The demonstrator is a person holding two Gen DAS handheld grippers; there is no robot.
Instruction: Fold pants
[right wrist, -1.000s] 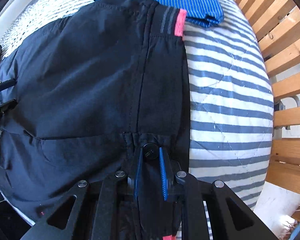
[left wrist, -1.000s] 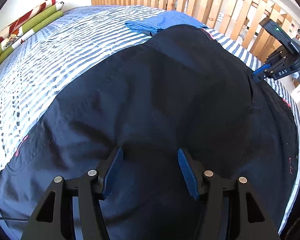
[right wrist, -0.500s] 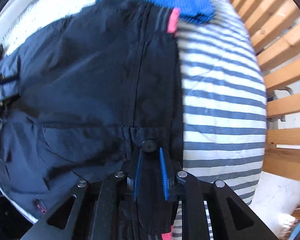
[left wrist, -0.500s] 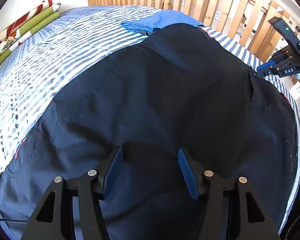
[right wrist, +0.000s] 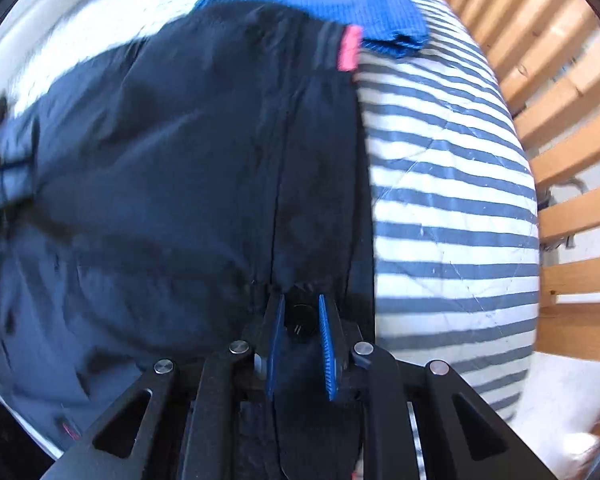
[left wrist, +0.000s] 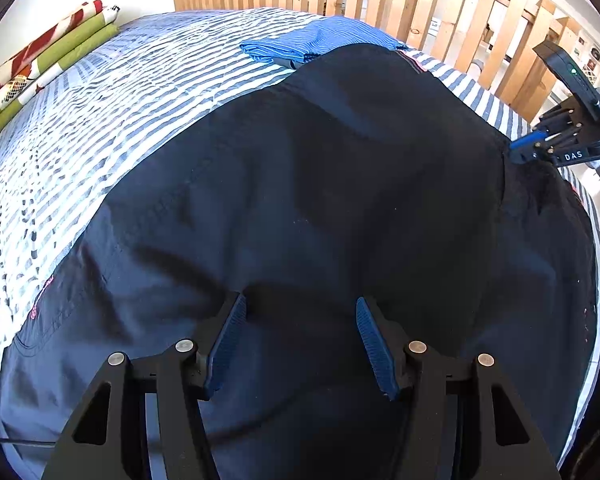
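Pants [left wrist: 320, 200], dark navy with a pink tab at one corner, are spread over most of the striped bedspread [left wrist: 112, 112], their far edge lying against a folded blue striped garment [left wrist: 320, 42]. A wooden slat railing [left wrist: 440, 4] is seen beyond the bed, and rolled red and green cloth [left wrist: 40, 56] at the far left.

The right gripper [right wrist: 301, 336] is pointed straight down at the edge of the pants nearest the railing, and its 2 blue pads are pinched on a bunched strip of the dark fabric around a round button. The left gripper [left wrist: 300, 340] is held over the near middle of the pants with its jaws spread wide, and nothing is gripped between them.

The step in hand is judged to be the taking hold of 1 edge for the first fold; no fold is yet seen. For the next move, a second grip by the left gripper would probably be needed on the same edge, so that both points could be lifted and carried across together without the slack cloth being dragged or creased.
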